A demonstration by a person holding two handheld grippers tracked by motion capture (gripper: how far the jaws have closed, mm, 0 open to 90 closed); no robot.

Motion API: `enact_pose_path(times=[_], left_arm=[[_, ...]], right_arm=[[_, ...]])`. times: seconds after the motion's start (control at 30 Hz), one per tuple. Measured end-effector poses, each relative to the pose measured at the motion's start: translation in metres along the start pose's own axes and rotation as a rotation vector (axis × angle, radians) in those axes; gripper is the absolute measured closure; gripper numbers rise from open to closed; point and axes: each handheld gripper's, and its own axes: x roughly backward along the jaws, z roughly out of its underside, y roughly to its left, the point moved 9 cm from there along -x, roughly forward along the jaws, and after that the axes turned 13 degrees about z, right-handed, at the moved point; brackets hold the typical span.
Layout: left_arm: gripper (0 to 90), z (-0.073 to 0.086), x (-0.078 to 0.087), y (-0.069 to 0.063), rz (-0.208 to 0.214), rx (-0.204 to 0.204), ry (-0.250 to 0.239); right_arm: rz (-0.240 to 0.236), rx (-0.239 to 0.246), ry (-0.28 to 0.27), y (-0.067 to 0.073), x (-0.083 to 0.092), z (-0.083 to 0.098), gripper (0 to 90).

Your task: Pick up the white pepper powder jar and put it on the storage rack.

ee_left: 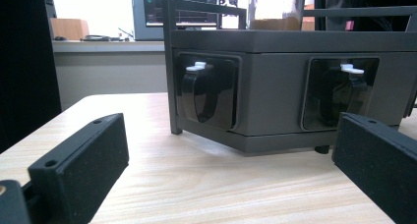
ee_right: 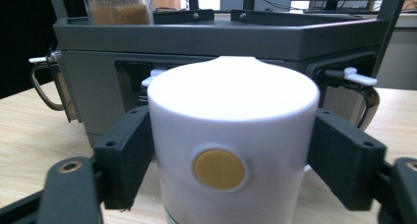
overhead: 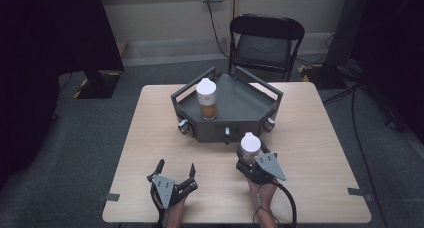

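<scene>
Right gripper (overhead: 251, 160), lower centre-right of the high view: jaws closed against the two sides of a white-capped jar (overhead: 249, 146), which stands upright. In the right gripper view the same jar (ee_right: 231, 135) sits at frame centre between both black jaws, contact visible on each flank; a round yellow button marks the cap face toward the camera.

Left gripper (overhead: 176, 172), lower centre-left of the high view: jaws spread wide, nothing between them, resting low over the wooden table (overhead: 310, 138). The left gripper view confirms bare tabletop between the jaws.

Governing relation: the dark grey angular tray (overhead: 240, 105) lies directly beyond the held jar, toward the upper centre of the high view, its front wall just behind the jar. The jar's long axis is vertical. The right gripper is clearly the nearer to the tray; judged likely destination is the free floor at the tray's right, beside a second white-capped jar (overhead: 206, 99) of brown contents standing at its left.

Not determinable: the held jar's contents and base, cut off below the cap in the right gripper view; whether its base touches the table; the tray floor, hidden by its wall in both gripper views.
</scene>
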Motion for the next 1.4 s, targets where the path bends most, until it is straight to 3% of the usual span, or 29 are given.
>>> enact_pose_path(times=[0.2,0.87,1.4], left_arm=[[0.2,0.000,0.000,0.000,0.000,0.000,0.000],[0.1,0.000,0.000,0.000,0.000,0.000,0.000],[0.2,0.000,0.000,0.000,0.000,0.000,0.001]], right_arm=[[-0.005,0.002,0.007,-0.001,-0.001,-0.001,29.5],[0.020,0.012,0.018,0.000,0.001,-0.003,30.0],[0.000,0.004,0.000,-0.011,0.009,-0.011,30.1]])
